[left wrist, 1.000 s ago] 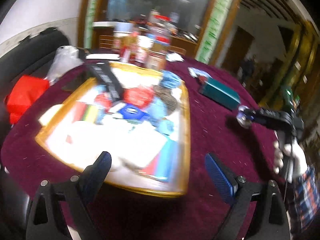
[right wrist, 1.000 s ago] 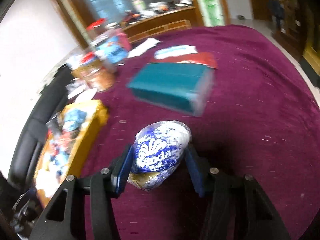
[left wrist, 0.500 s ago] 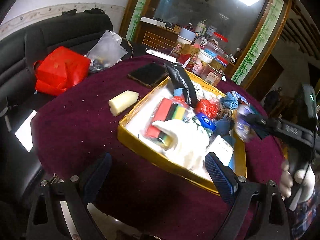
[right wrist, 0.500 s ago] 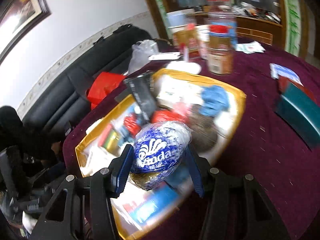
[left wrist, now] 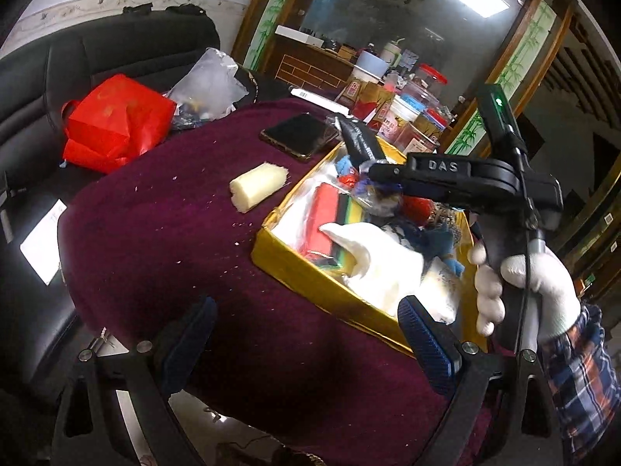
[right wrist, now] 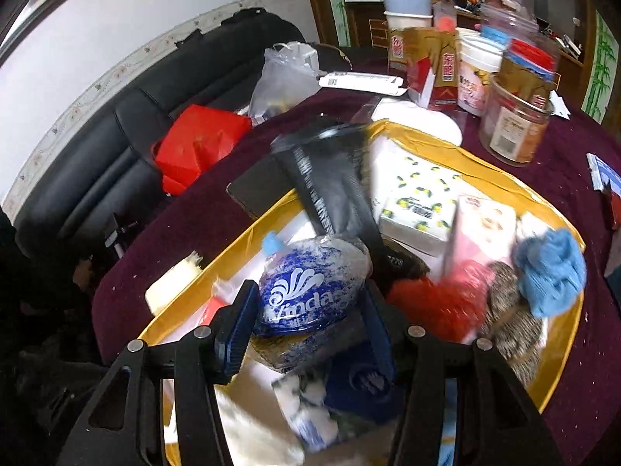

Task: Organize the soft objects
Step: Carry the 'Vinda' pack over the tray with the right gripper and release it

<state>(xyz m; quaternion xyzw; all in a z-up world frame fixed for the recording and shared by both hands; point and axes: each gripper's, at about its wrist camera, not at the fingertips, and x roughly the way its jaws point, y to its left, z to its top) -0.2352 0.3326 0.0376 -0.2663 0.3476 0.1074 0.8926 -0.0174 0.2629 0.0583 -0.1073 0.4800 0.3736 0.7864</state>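
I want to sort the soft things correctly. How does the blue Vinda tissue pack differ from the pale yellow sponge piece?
The Vinda tissue pack is held in the right gripper above the gold tray; the sponge piece lies bare on the maroon tablecloth outside it. The pack is blue, white and plastic-wrapped; the sponge is plain pale yellow, unwrapped. Both look soft.

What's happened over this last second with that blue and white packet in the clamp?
The right gripper carried the blue and white tissue packet from above the bare maroon tablecloth, near a teal box, across to above the gold tray of soft things. The packet stayed clamped throughout. The left gripper stayed open and empty, swinging toward the tray's near corner. The yellow sponge kept its place beside the tray.
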